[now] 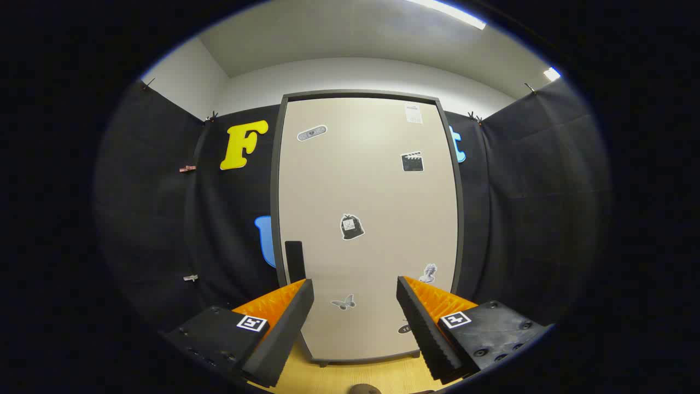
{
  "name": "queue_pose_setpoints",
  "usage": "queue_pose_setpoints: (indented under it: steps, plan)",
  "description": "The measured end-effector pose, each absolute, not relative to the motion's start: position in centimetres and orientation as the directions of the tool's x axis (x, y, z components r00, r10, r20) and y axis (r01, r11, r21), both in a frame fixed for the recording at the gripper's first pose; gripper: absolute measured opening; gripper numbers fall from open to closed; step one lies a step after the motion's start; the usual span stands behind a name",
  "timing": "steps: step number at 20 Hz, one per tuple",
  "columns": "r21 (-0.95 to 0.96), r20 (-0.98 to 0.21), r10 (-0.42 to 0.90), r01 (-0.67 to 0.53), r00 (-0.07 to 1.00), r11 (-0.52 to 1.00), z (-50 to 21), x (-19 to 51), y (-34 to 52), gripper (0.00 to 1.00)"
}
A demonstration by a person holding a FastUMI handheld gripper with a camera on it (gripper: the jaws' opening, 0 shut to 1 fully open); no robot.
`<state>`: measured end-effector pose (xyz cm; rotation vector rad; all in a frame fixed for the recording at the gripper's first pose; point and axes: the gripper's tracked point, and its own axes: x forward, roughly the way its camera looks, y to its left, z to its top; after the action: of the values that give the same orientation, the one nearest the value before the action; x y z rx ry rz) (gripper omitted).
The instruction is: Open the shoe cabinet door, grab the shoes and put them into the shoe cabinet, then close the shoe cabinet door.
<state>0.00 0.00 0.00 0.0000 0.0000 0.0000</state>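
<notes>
The shoe cabinet (366,180) stands upright straight ahead, a tall beige door in a dark grey frame with several small stickers on it. The door is closed. A dark handle (294,258) sits at the door's lower left edge, just above my left fingertip. My gripper (355,298) is open, its two fingers spread wide with nothing between them, a short way in front of the door's lower part. A small brown rounded thing (365,389) shows at the very bottom, between the fingers; I cannot tell what it is.
The cabinet stands on a light wooden floor (355,375). Black cloth walls (525,208) close in on both sides and behind the cabinet, held up by small clips. A white wall and ceiling lights are above.
</notes>
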Motion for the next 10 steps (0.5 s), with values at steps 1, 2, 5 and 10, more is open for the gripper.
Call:
queue_pose_setpoints:
  steps: [1, 2, 5, 10]
  plan:
    - [-0.001, -0.002, 0.0, 0.0, 1.0, 1.0, -0.04, -0.04, 0.07, 0.99]
    - [-0.002, -0.001, 0.0, 0.0, 1.0, 1.0, 0.01, -0.03, 0.09, 0.99]
    - [-0.006, 0.008, 0.001, -0.001, 1.0, 1.0, 0.2, -0.11, 0.11, 0.99]
    - [-0.007, 0.003, -0.002, 0.002, 1.0, 1.0, 0.11, 0.05, 0.05, 0.99]
